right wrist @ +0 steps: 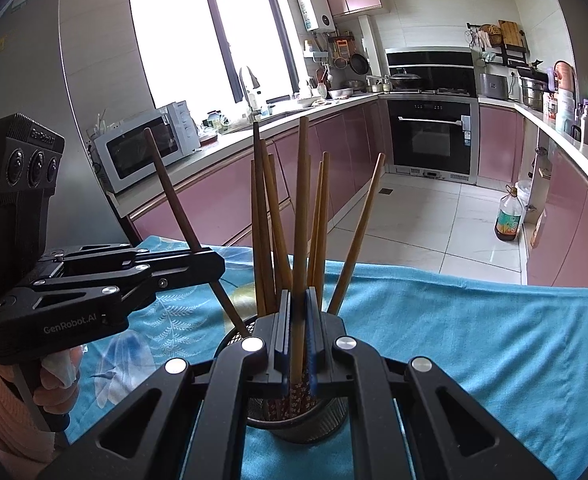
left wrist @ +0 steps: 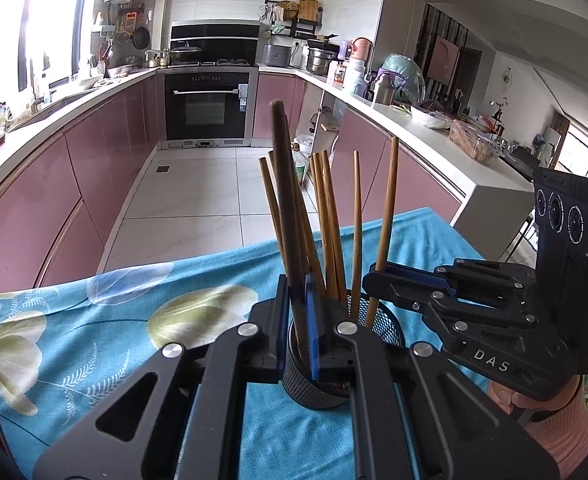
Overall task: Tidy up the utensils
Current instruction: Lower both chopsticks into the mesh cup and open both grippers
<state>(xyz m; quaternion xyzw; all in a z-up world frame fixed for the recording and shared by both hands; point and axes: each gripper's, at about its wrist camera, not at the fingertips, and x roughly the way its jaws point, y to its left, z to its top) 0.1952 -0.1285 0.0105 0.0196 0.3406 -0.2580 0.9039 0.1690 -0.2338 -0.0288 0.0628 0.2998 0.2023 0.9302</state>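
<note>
Two wrist fisheyes, close over one holder

Each looks forward along its jaws, very near the mesh holder (left wrist: 326, 376) on the blue-clothed worktop (left wrist: 106, 320); both share the chopsticks (right wrist: 300, 216), the oven (right wrist: 430, 140) and each other's gripper.

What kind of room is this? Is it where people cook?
Yes, it looks like a home kitchen. There is a built-in oven under a stove, a microwave on the counter by the window, and pink cabinets along the walls. Pots and pans sit near the stove.
</note>
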